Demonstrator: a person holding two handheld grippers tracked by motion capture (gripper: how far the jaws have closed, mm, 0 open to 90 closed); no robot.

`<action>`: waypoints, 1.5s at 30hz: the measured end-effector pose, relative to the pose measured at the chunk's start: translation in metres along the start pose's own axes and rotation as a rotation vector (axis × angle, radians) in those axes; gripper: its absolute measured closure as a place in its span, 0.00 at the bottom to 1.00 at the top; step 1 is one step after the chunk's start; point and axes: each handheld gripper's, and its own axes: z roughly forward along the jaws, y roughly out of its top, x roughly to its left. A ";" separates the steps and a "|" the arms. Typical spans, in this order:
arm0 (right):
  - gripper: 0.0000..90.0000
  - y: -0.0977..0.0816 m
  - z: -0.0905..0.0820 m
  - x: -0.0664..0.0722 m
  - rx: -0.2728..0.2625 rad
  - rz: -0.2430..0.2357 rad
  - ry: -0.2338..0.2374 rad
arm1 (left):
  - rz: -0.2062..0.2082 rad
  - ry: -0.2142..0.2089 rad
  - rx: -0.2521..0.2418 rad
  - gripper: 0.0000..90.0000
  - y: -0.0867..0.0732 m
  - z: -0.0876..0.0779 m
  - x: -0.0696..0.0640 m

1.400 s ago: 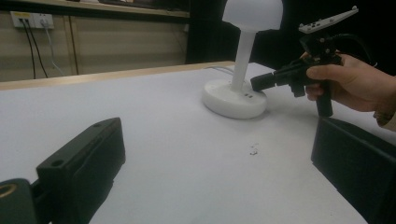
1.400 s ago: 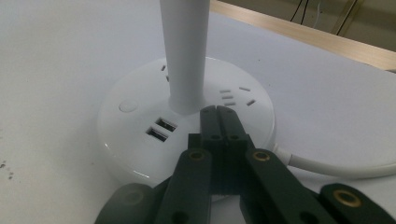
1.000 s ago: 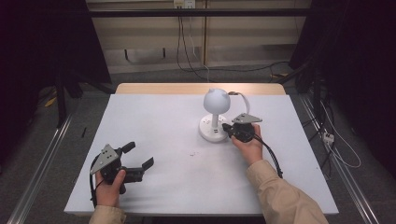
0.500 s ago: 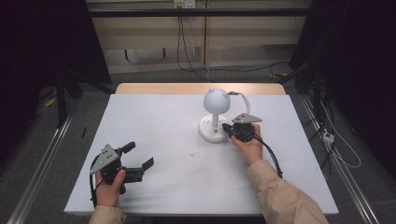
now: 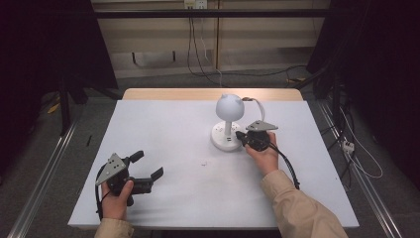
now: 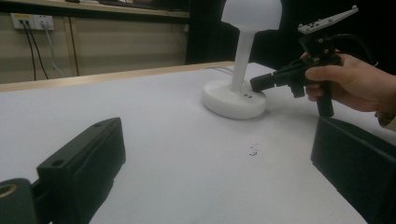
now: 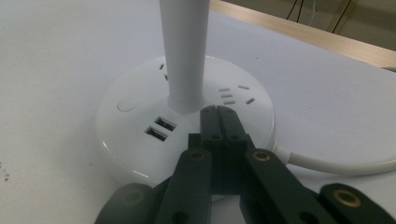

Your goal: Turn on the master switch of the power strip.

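A white desk lamp with a round head (image 5: 229, 106) stands on a round base (image 5: 221, 142) at the table's middle right. The base (image 7: 140, 126) carries a round button (image 7: 127, 104), two USB ports (image 7: 159, 128) and socket slots around the stem (image 7: 183, 56). My right gripper (image 7: 218, 112) is shut, nothing between its jaws, its tips over the base's top right by the stem; whether they touch it I cannot tell. It is seen from above (image 5: 239, 135) and from the side (image 6: 257, 84). My left gripper (image 5: 147, 164) is held open near the front left, nothing between its jaws (image 6: 217, 186).
The lamp's white cable (image 7: 327, 163) runs off the base toward the table's back. A small dark speck (image 5: 203, 162) lies on the white tabletop (image 5: 168, 129) in front of the lamp. A wooden strip (image 5: 173, 93) edges the far side; cables hang from a wall socket (image 5: 194, 4).
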 end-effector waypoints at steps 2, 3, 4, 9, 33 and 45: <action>1.00 0.000 0.000 0.001 0.004 -0.006 -0.003 | -0.003 -0.001 0.001 0.03 0.000 0.000 0.000; 1.00 0.001 0.000 0.001 0.006 -0.011 -0.005 | -0.002 0.000 0.002 0.03 0.000 0.000 0.000; 1.00 0.001 0.000 0.001 0.006 -0.010 -0.005 | 0.000 -0.001 0.002 0.03 0.000 0.000 0.000; 1.00 0.001 0.000 0.001 0.006 -0.010 -0.004 | 0.000 -0.003 0.001 0.03 0.000 0.000 0.000; 1.00 0.003 -0.002 0.002 -0.002 -0.033 -0.014 | -0.009 0.007 -0.018 0.03 0.001 -0.003 0.002; 0.88 0.005 -0.010 -0.004 -0.033 0.043 0.002 | -0.007 0.005 -0.013 0.03 0.000 -0.003 0.003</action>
